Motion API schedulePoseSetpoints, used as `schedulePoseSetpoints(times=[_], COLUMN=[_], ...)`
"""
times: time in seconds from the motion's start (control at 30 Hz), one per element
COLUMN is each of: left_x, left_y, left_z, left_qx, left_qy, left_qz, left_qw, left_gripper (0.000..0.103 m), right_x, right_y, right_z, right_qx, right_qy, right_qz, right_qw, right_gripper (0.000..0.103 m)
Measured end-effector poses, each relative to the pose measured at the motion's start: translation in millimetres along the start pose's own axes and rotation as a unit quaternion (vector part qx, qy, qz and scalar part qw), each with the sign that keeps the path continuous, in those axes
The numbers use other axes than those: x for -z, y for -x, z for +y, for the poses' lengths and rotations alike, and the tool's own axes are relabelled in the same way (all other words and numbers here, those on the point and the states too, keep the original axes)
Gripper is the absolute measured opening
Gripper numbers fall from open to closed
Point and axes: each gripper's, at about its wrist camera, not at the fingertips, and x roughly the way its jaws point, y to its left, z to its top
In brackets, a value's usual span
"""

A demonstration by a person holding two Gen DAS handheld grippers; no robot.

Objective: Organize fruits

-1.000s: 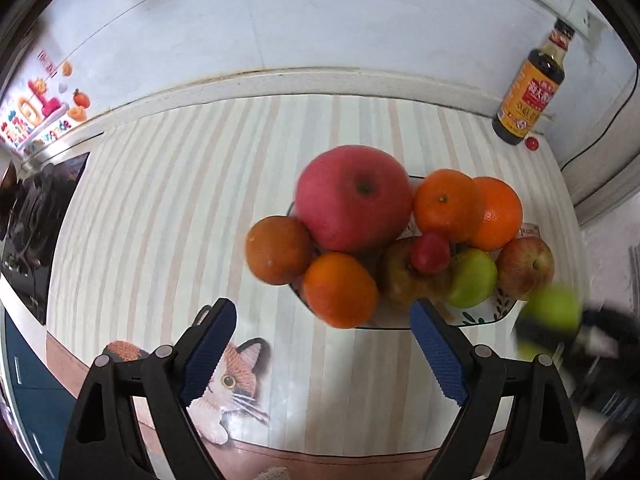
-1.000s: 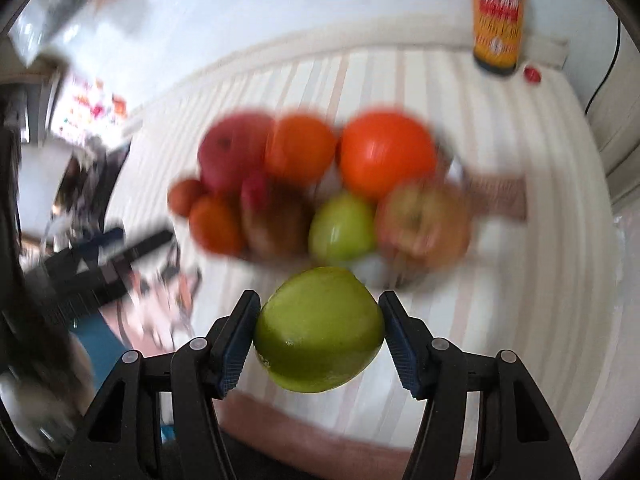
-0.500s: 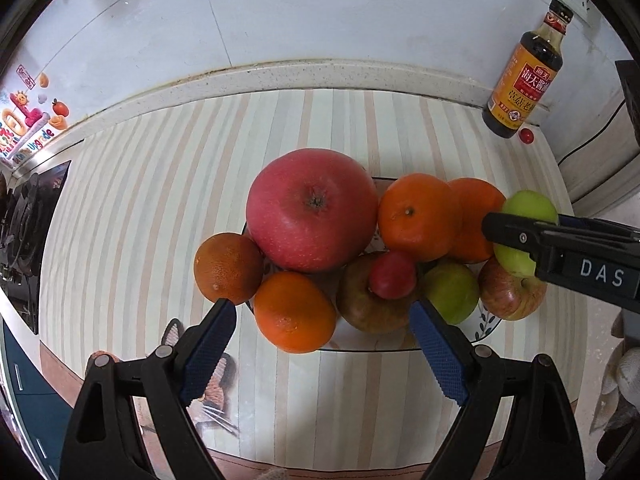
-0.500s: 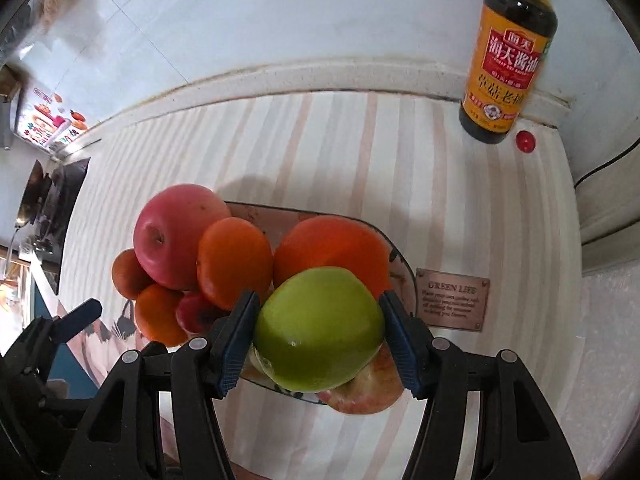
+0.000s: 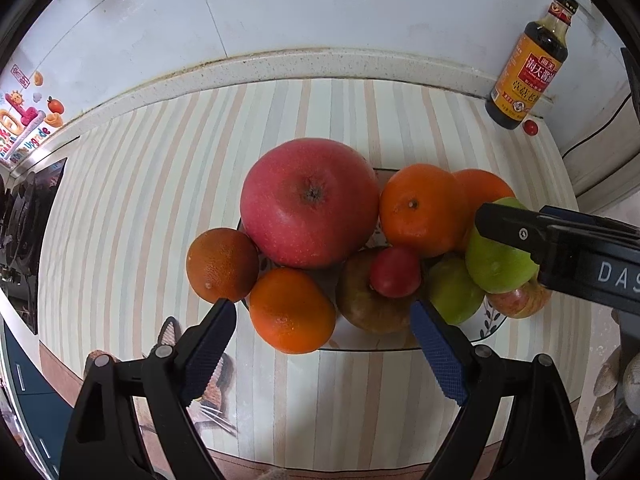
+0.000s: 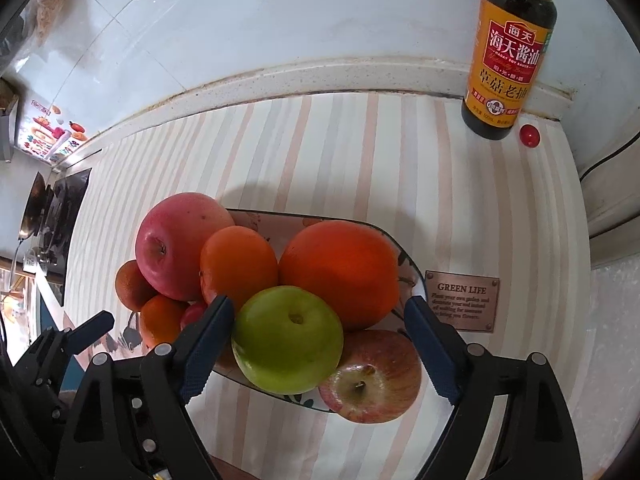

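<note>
the right tongs (image 6: 318,344) have let go of the green apple (image 6: 288,340) since half a second ago; back then they pinched it, and now their blue pads are spread wide. the left pad is right beside the apple's skin and the right pad is well apart from it. the green apple sits on top of the pile in the fruit bowl (image 6: 412,276), leaning on a big orange (image 6: 340,268) behind it and a red and yellow apple (image 6: 372,380) under it.

the left tongs (image 5: 324,344) are spread wide too, with nothing between them. they hang over the near side of the bowl, close to a small orange (image 5: 292,316).

just past them is the rest of the pile: a big red apple (image 5: 310,208), a dark orange (image 5: 222,264) on the left, a brownish apple (image 5: 364,304) with a small red fruit (image 5: 394,272) on it, and another green apple (image 5: 452,296).

the bowl stands on a striped tabletop (image 5: 160,184). far back by the wall stands a soy sauce bottle (image 6: 508,52), with a little red ball (image 6: 529,135) just beside it. a brown sign (image 6: 462,300) that says "green life" lies near the bowl.
</note>
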Motion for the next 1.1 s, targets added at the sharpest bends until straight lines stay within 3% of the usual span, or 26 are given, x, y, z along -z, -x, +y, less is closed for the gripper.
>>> schedulePoseSetpoints(times=[0.37, 0.53, 0.6, 0.83, 1.1], left_x=[5, 5, 6, 29, 63], left_y=[-19, -17, -11, 52, 159], left_z=[-18, -18, -16, 14, 30], left_qx=[0.002, 0.006, 0.006, 0.003, 0.013], left_qy=[-0.011, -0.012, -0.011, 0.009, -0.007], left_qz=[0.023, 0.024, 0.019, -0.012, -0.063], left_qw=[0.9997, 0.9996, 0.9997, 0.9999, 0.9979], left_gripper=[0.089, 0.089, 0.089, 0.089, 0.089], right_x=[0, 4, 12, 83, 138], right_y=[1, 29, 44, 106, 179], right_z=[1, -6, -5, 19, 59], right_qx=[-0.012, -0.013, 0.013, 0.101, 0.090], right_qy=[-0.014, -0.032, -0.032, -0.011, -0.021], right_qz=[-0.012, -0.052, -0.067, -0.104, -0.131], right_qw=[1.000, 0.998, 0.997, 0.989, 0.987], right_gripper=[0.089, 0.094, 0.097, 0.100, 0.100])
